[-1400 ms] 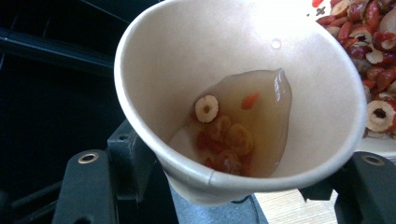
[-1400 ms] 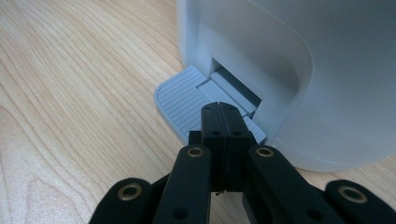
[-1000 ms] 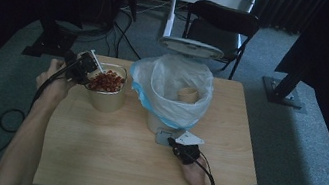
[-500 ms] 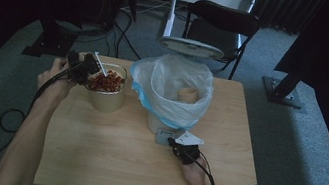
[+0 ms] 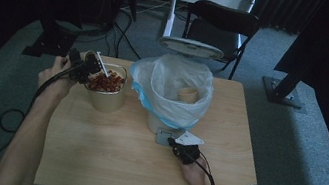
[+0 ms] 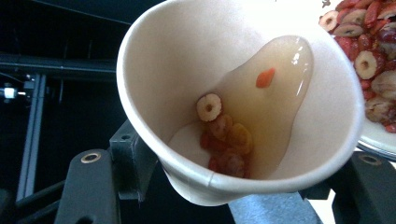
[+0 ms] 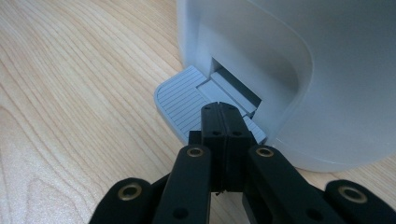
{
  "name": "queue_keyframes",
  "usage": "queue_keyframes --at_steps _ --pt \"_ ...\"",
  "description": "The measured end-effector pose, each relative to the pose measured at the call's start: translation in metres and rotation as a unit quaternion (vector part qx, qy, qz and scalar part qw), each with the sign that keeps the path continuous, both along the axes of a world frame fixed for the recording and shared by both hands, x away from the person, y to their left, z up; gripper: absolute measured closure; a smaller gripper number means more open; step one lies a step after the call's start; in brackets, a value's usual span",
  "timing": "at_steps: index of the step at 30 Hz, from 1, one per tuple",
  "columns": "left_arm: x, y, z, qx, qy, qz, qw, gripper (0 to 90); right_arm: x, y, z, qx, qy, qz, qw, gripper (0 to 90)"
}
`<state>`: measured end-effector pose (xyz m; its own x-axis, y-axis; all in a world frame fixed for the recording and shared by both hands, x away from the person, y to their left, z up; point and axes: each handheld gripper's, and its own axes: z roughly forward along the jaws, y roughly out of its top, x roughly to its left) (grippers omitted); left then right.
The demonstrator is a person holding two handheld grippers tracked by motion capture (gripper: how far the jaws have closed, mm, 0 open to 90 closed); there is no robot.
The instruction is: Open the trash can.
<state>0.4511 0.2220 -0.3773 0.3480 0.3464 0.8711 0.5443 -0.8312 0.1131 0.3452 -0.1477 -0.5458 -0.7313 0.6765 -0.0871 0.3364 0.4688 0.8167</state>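
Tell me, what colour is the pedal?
Light grey pedal, ribbed with fine lines; clearest in the right gripper view.

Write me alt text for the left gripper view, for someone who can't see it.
A tilted paper cup, squeezed between the left gripper's black jaws, holds amber liquid with dried fruit slices pooling toward its rim. At the upper right is the edge of a bowl heaped with red dried fruit; the background is dark.

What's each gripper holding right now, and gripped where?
Left gripper: a tilted paper cup with tea and fruit slices, gripped on its side wall low on the body. Right gripper: nothing held; its shut jaws press on the bin's pedal.
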Motion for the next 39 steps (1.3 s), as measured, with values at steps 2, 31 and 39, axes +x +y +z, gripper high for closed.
queue_keyframes --at_steps 2,31,39 --pt "0.000 -0.001 0.000 0.007 -0.001 0.000 1.0000 34.5 0.000 0.000 0.000 -0.001 0.000 0.000 1.0000 90.0" --pt "0.001 -0.009 0.000 0.066 -0.014 -0.009 0.9977 34.5 0.000 0.000 0.000 0.001 0.001 0.001 1.0000 90.0" --pt "0.001 -0.012 -0.002 0.083 -0.018 -0.013 0.9963 34.6 0.001 -0.001 0.000 0.001 0.001 0.001 1.0000 90.0"
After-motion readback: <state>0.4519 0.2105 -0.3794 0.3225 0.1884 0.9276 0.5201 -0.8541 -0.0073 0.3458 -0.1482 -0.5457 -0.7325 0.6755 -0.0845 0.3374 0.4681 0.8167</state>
